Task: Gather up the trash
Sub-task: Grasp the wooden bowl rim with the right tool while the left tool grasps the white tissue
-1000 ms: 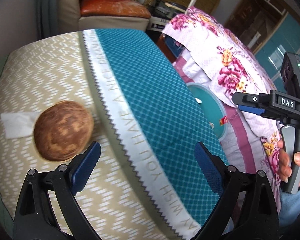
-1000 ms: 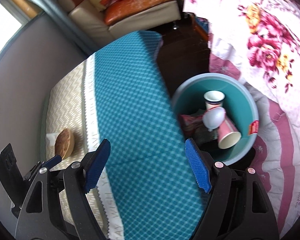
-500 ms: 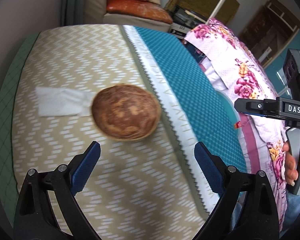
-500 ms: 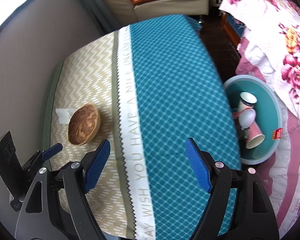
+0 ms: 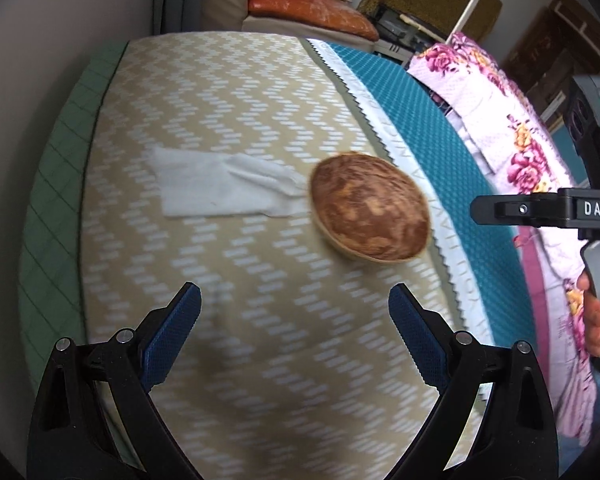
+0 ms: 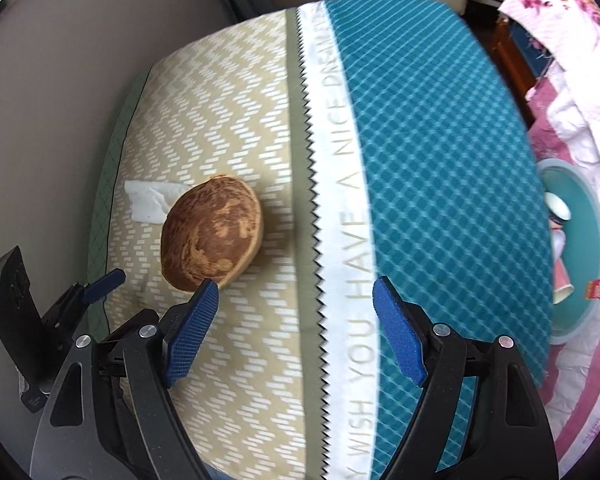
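**Both grippers over the bench, empty, with a tissue left to collect**

The left gripper [image 5: 294, 312] hangs above the tan chevron half of the bench [image 5: 260, 340], its blue fingers [image 5: 172, 332] spread wide with nothing between them. The right gripper [image 6: 296, 316] is likewise wide apart and empty, low in its own frame over the white lettered band of the bench cover.

The likely piece of trash is the white tissue [image 5: 216, 190], lying flat in the centre-left of the left wrist view. Its right end touches the brown wooden bowl [image 5: 370, 218] or slips under its rim; which of the two cannot be told. In the right wrist view the tissue shows only as a patch at the left, behind the bowl. The teal bin [image 6: 580, 248] sits at the right edge of that view, off the bench, with paper cups [image 6: 558, 208] already in it.

Judging from this, the step in hand is the approach to the next item, with neither gripper yet at it. The left gripper is better placed: the tissue lies up and left of its fingers. The next move calls for coming down low enough to pinch thin paper off cloth, gripping the free left part well away from the bowl, then carrying it across to the bin.
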The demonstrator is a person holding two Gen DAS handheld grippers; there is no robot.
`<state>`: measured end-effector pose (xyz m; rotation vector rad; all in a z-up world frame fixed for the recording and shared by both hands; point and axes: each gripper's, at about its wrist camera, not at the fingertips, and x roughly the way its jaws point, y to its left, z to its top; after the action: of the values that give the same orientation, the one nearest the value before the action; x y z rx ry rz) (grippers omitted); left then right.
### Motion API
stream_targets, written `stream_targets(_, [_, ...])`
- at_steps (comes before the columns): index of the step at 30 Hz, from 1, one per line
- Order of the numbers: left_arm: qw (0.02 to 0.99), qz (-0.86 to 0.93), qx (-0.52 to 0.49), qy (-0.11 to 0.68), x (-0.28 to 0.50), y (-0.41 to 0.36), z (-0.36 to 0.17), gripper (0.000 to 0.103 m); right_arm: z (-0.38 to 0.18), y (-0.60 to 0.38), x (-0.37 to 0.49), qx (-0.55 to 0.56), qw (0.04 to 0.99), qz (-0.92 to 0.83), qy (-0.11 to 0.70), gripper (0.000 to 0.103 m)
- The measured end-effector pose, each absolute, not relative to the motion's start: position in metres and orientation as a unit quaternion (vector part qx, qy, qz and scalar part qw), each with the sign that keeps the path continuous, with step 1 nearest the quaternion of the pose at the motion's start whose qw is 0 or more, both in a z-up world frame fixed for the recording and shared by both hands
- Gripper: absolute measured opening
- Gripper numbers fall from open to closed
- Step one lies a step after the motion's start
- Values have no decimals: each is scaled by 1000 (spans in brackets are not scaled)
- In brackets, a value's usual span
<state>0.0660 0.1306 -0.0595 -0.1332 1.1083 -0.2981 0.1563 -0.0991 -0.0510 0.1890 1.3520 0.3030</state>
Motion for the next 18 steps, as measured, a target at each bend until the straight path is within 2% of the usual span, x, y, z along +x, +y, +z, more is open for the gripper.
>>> stream_targets(5, [843,-131,-30,520,77,145,-61,95,-60,-79,166,86,760,153,626,74])
stream_targets(8, [845,-123,-28,520,86,159,-61,95,-65,-67,170,83,755,164,630,64])
stream_targets(14, [849,-120,1,515,99,168,-60,95,-80,-46,175,81,747,174,637,58])
stream_targets(16, [847,-130,20,516,106,166,-60,95,-85,-40,175,77,744,177,640,51])
stream_targets(18, [844,-137,43,517,116,163,-62,95,-89,-33,174,67,747,179,637,22])
